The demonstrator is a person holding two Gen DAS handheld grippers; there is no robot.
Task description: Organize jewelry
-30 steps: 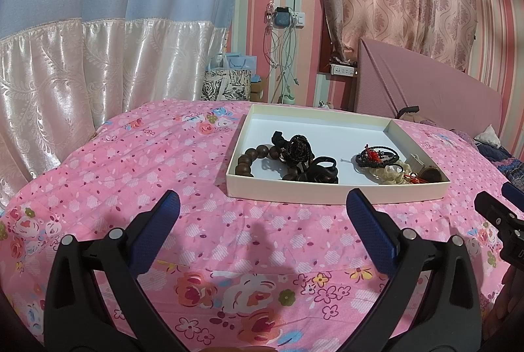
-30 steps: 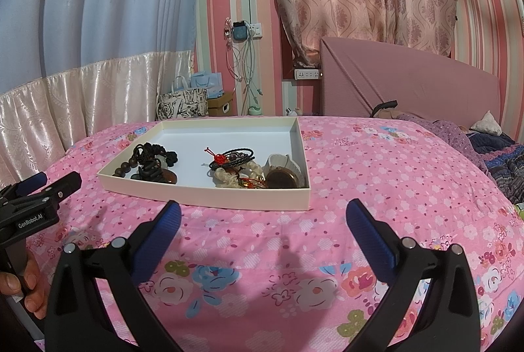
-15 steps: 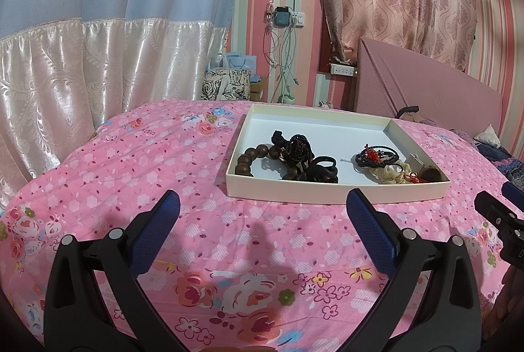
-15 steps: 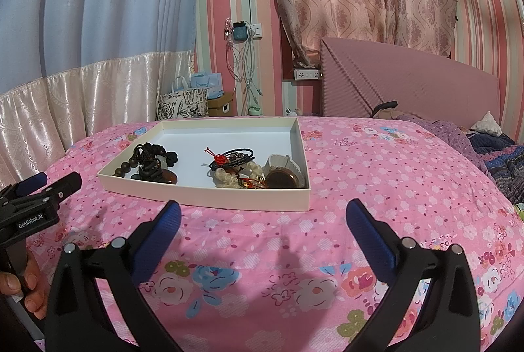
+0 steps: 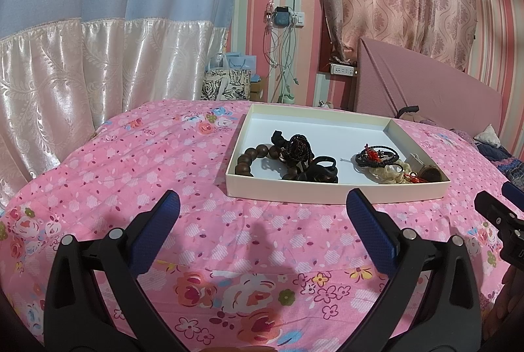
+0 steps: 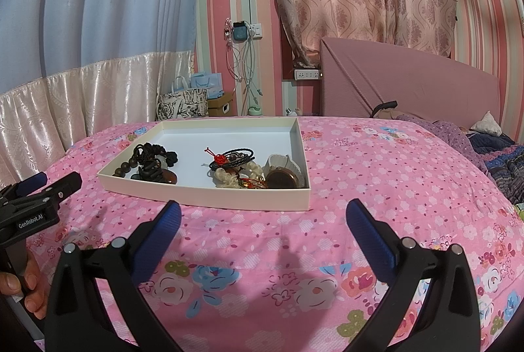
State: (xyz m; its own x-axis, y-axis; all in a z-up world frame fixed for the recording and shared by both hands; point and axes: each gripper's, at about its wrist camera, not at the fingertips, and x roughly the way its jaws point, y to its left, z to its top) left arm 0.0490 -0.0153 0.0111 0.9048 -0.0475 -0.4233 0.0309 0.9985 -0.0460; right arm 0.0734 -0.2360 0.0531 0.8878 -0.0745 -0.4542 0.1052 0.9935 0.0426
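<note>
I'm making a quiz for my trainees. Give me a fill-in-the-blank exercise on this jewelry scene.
1. The jewelry lies inside a shallow white ____.
2. Both the left gripper and the right gripper are ____.
3. The bedspread is mainly ____.

Missing words: tray; open; pink

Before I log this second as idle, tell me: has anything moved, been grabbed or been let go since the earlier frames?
Nothing visibly changed. The left gripper and right gripper hover open and empty over the pink bedspread, short of the white tray. The wooden bead bracelet, the black cord with the red knot and the rest of the jewelry lie where they were.
</note>
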